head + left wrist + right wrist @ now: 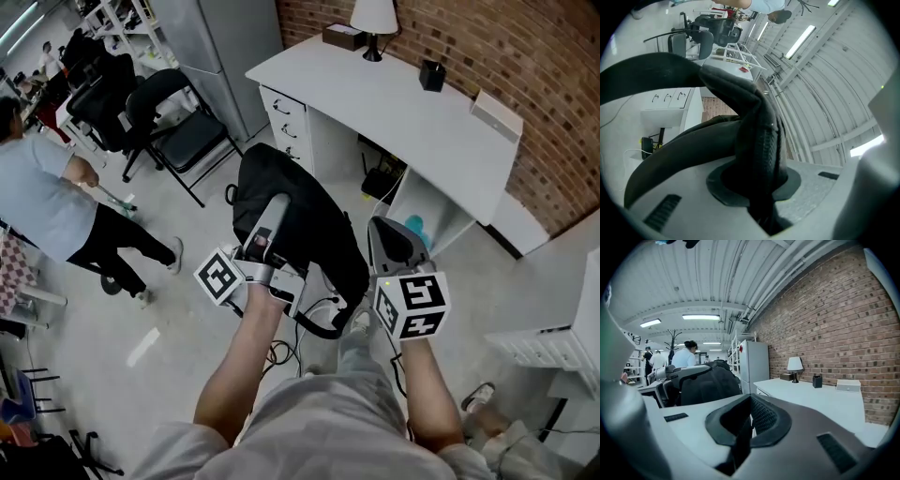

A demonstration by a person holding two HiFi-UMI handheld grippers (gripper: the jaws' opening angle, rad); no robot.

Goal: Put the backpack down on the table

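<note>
Backpack (pixel 300 225): black, hanging clear of the floor in front of the operator, short of the table (pixel 394 103) and not yet over its top. Left gripper (pixel 274 208): jaws pinched on the black strap (pixel 759 140), which fills the gap between the pads and carries the whole load. Right gripper (pixel 389 234): jaws pressed together with nothing between them, beside the bag; contact with it is not evident

Hazards from this state:
- Strap slip. One pinch on a thick, rounded strap is the only hold. A swing or jerk during the lift could draw the strap through the pads and drop the bag
- Edge strike. The bag body appears to hang below the tabletop. Too little lift would catch its base on the table edge or the drawers (pixel 286 117)
- Clutter. A lamp (pixel 373 19) and a small black holder (pixel 432 74) stand along the wall side. Set down on the bare near part
- Snagging. A loose loop (pixel 319 326) trails under the bag and may catch the edge
</note>
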